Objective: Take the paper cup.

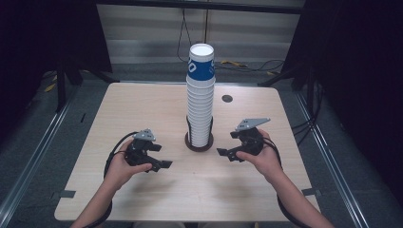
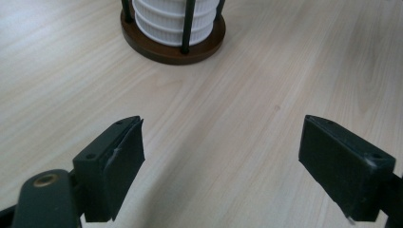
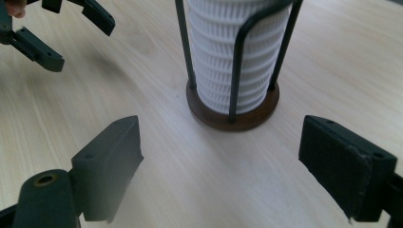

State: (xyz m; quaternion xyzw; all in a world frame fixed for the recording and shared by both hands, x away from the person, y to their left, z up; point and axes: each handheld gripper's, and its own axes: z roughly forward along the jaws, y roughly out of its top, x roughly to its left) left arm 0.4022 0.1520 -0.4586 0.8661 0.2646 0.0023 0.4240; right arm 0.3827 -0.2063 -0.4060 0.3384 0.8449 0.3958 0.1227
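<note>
One tall cup stack upright in its holder, long axis vertical.

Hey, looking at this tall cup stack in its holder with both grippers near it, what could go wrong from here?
The cup stack rises far above the short wire holder, so a sideways nudge up high might tip or split it. The blue top cup looks nested; lifting it may drag white cups along. Both the left hand-held gripper and the right hand-held gripper are open, low beside the base, and could bump it.

The left gripper is held at seven o'clock, jaws parted and empty; the right gripper at five o'clock, likewise parted, both pointed inward.
</note>
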